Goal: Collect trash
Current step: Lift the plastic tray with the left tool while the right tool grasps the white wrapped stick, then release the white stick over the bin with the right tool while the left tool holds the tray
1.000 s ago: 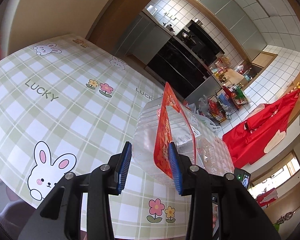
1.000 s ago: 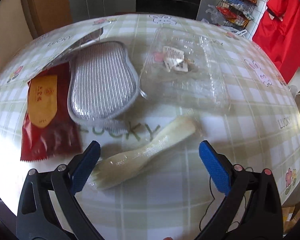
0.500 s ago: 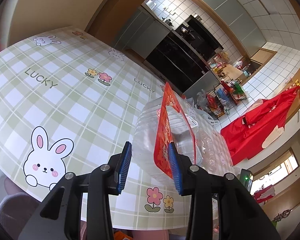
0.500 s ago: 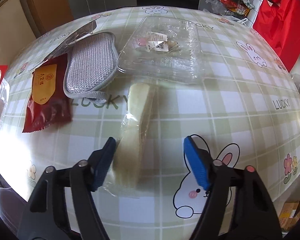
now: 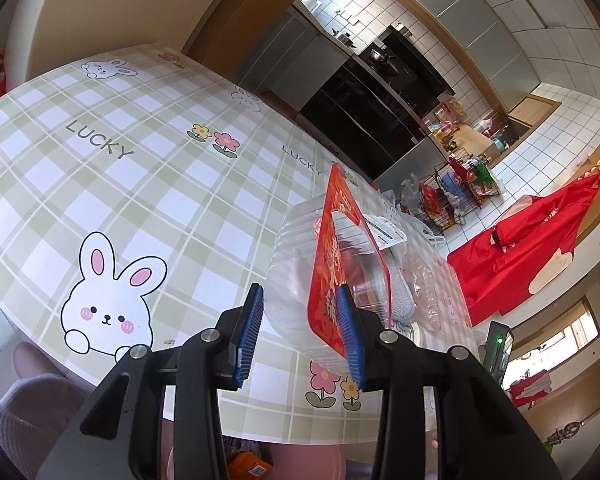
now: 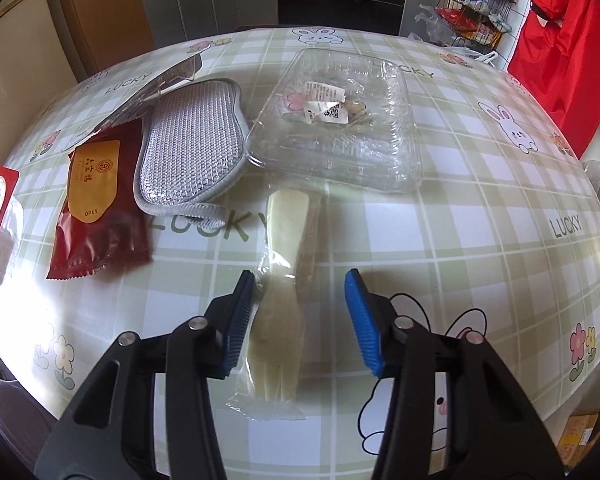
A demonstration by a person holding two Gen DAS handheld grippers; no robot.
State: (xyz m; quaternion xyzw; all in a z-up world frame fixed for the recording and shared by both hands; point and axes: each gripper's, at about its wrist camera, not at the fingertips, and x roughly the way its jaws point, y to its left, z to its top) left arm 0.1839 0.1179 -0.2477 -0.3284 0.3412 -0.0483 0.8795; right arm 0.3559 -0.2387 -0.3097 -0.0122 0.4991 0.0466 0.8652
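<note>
Left gripper (image 5: pixel 300 340) holds clear plastic box with red label (image 5: pixel 320 264); right gripper (image 6: pixel 300 320) open astride wrapped cream plastic fork (image 6: pixel 284 280). Clear plastic tray (image 6: pixel 340 152), dark red sachet (image 6: pixel 96 204) uncollected on surface (image 6: pixel 480 220).

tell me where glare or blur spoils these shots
Right wrist view: strong sun glare whitens the tablecloth at lower left, and reflections streak the clear plastic tray; the wrapped plastic fork looks slightly smeared. Left wrist view: fairly sharp, though fisheye bends the kitchen cabinets, and the window at right is blown out.
</note>
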